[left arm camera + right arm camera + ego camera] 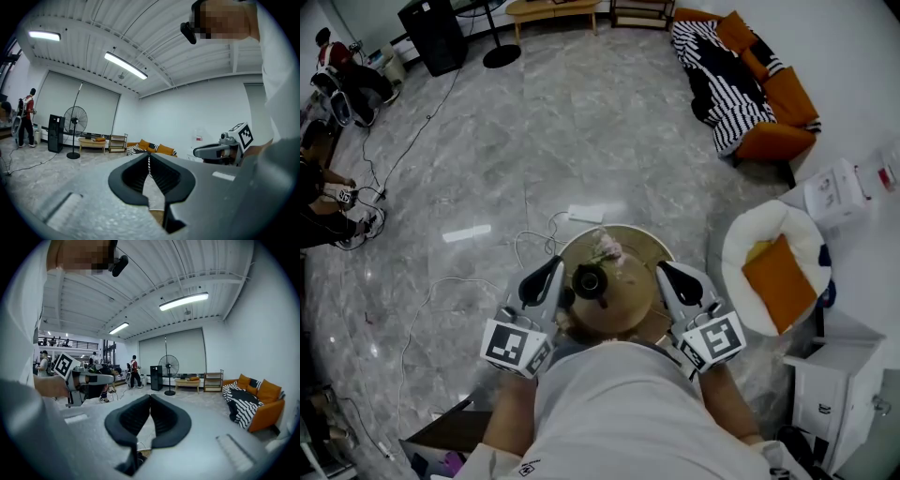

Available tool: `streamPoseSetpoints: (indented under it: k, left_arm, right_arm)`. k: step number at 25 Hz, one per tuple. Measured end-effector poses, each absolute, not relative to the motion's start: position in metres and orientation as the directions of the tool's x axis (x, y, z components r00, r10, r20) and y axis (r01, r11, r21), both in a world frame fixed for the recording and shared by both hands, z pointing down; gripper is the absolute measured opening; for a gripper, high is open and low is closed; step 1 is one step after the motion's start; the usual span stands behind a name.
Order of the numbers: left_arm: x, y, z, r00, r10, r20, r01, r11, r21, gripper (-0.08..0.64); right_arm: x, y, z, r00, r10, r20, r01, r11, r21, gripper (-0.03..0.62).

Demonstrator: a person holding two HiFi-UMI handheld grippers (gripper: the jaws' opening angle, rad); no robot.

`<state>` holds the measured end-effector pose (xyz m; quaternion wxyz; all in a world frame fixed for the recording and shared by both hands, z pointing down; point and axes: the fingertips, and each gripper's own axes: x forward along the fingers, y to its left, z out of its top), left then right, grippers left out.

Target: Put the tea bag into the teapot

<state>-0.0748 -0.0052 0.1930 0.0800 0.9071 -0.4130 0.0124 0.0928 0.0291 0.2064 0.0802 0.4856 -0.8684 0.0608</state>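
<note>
One wide sweep of grey marble floor fills the head view, cables trailing across it on the left. Up at the far right sits an orange sofa with a black-and-white striped blanket thrown over it, and nearer in, a round white chair carrying an orange cushion. Right below the person, there's the round wooden bench, and they're standing square up against it. Now the tools: the left hand-held gripper hangs over the bench's left edge, and its own view shows the two black jaws pressed together at the tips with nothing between them. The right hand-held gripper hangs over the right edge, jaws pressed together too, nothing pinched. Between the two, nearer the left one, the dark teapot stands upright on the bench, apart from both. And just beyond the teapot, towards the far rim, lies a small pale pinkish item; it's too small to say whether that's the tea bag.
</note>
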Motion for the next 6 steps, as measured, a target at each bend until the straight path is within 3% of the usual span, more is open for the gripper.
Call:
streamPoseSetpoints:
  k: [6]
  left_arm:
    - [-0.082, -0.0083, 0.1953, 0.657, -0.748, 0.095, -0.753, -0.646, 0.127, 0.008]
  right_arm:
    - [0.0883, 0.0259, 0.2092, -0.511, -0.834, 0.206, -0.855, 0.517, -0.029, 0.003]
